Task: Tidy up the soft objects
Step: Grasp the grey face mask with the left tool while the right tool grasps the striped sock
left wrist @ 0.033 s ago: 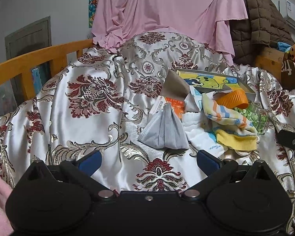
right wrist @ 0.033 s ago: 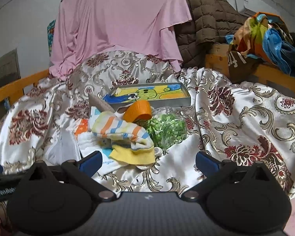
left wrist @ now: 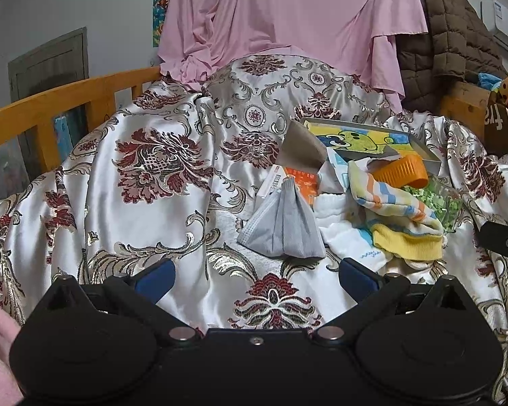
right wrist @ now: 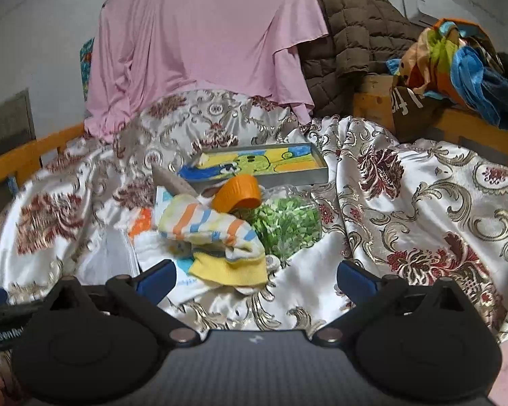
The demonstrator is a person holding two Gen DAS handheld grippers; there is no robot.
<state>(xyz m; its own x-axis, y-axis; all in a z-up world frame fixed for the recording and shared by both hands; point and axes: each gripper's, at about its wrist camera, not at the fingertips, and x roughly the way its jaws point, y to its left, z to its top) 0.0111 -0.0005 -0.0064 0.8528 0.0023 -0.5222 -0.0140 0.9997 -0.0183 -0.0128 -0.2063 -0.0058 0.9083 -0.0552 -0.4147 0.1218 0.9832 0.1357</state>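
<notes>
While both tools hang above a bed draped in a satin floral cover (left wrist: 145, 209), no item is gripped. At the far left a wooden rail (left wrist: 61, 101) is seen beside the cover, and a pink sheet (left wrist: 281, 17) is hung behind it. The left gripper (left wrist: 255, 279) is held with its blue-tipped fingers (left wrist: 155, 277) spread wide and empty, low over the cover. Just ahead of it a grey face mask (left wrist: 282, 226) is laid folded, its upper tip resting on an orange-and-white packet (left wrist: 298, 182). To the right of the mask a white cloth (left wrist: 342, 226) is spread, and a striped sock (right wrist: 206, 226) with a yellow cuff is piled on it. An orange cup (right wrist: 240, 193) is tipped on its side behind the sock, touching a clear container of green bits (right wrist: 288, 226). Behind these a flat box with a cartoon lid (right wrist: 264, 164) is set. The right gripper (right wrist: 255, 279) is likewise held apart and empty, near the sock's cuff. At the far right a brown quilted jacket (right wrist: 348, 34) and a heap of coloured fabric (right wrist: 457, 61) are seen.
</notes>
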